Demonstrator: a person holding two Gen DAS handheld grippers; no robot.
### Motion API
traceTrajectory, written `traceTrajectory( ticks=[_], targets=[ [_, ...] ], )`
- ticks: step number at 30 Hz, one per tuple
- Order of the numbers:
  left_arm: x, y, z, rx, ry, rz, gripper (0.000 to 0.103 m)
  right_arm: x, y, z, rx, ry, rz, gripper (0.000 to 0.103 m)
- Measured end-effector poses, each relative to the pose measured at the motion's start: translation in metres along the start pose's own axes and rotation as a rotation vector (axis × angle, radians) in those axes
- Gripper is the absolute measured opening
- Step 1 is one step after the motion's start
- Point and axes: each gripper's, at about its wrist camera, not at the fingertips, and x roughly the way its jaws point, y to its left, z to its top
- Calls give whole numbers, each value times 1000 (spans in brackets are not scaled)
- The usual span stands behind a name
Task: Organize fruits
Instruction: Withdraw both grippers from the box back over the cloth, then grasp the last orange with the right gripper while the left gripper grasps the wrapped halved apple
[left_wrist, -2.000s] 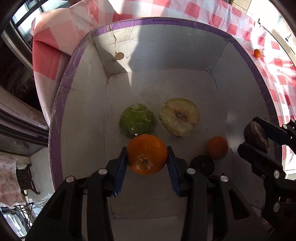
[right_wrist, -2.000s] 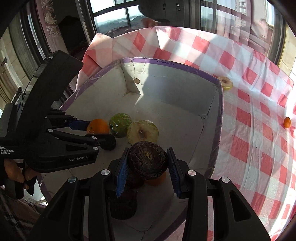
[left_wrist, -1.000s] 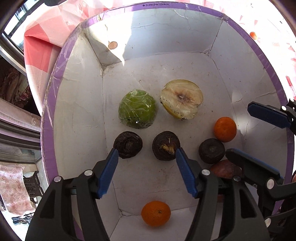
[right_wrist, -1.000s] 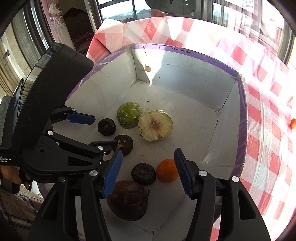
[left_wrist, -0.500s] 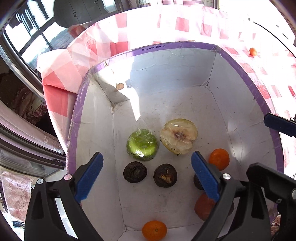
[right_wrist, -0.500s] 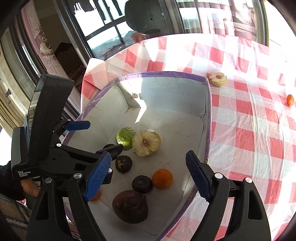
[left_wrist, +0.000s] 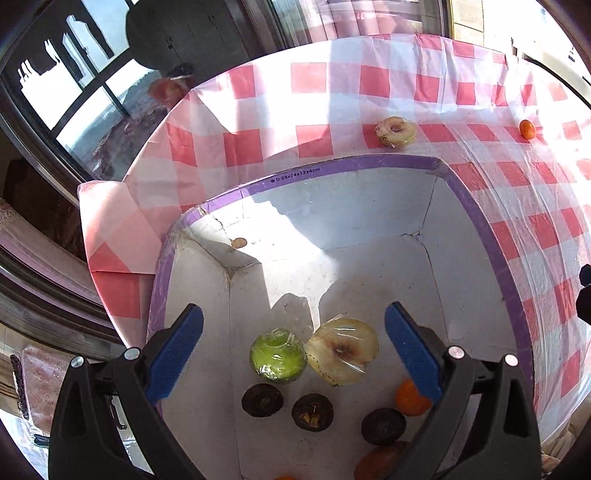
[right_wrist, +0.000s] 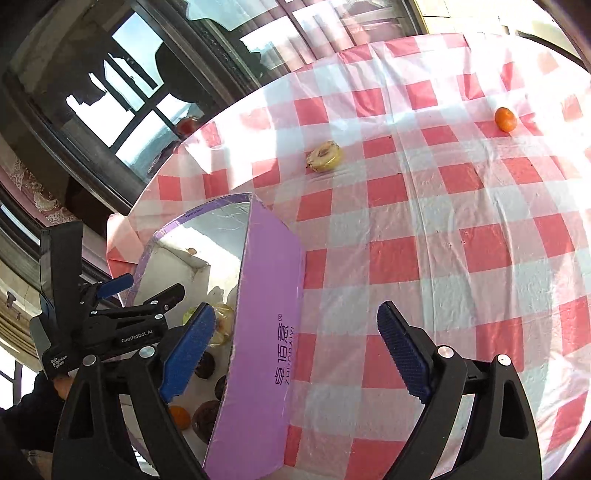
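A purple-rimmed cardboard box (left_wrist: 295, 175) holds a wrapped green apple (left_wrist: 277, 355), a wrapped half apple (left_wrist: 343, 350), several dark round fruits (left_wrist: 312, 411) and small oranges (left_wrist: 410, 398). My left gripper (left_wrist: 293, 354) is open and empty above the box. My right gripper (right_wrist: 293, 350) is open and empty, raised over the box's purple side wall (right_wrist: 266, 332). On the checked cloth lie a half apple (right_wrist: 324, 156), also in the left wrist view (left_wrist: 396, 132), and a small orange (right_wrist: 505, 119), also in the left wrist view (left_wrist: 526, 129).
The red-and-white checked tablecloth (right_wrist: 443, 240) covers a round table. Dark window frames (right_wrist: 147, 92) stand behind it. The left gripper body (right_wrist: 92, 332) shows at the left of the right wrist view.
Both grippers let go of their fruit into the box, opened wide and rose up and back. The right gripper has swung right, over the box wall and cloth.
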Motion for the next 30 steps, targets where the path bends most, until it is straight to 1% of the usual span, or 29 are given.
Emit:
traceTrajectory(
  ticks=[2, 4, 7, 11, 16, 21, 24, 27, 30],
  targets=[
    [2, -4, 10, -23, 7, -22, 99, 0, -22, 1, 39, 10, -61, 87],
    [3, -8, 22, -41, 4, -42, 99, -1, -39, 0, 49, 12, -129, 87],
    [6, -21, 42, -46, -2, -50, 99, 0, -68, 0, 77, 34, -195, 87],
    [13, -47, 68, -50, 8, -64, 100, 5, -104, 3, 117, 70, -248, 87],
    [20, -87, 97, -66, 39, -114, 100, 15, -140, 12, 156, 100, -278, 87],
    [31, -125, 123, -77, 63, -158, 100, 28, -173, 31, 164, 101, -319, 87],
    [49, -140, 141, -113, 88, -150, 100, 36, -194, 47, 175, 85, -349, 87],
    [76, -143, 159, -170, 115, -142, 100, 47, -212, 66, 174, 69, -372, 87],
    [108, -141, 175, -228, 164, -118, 100, 56, -222, 86, 130, 38, -391, 87]
  ],
)
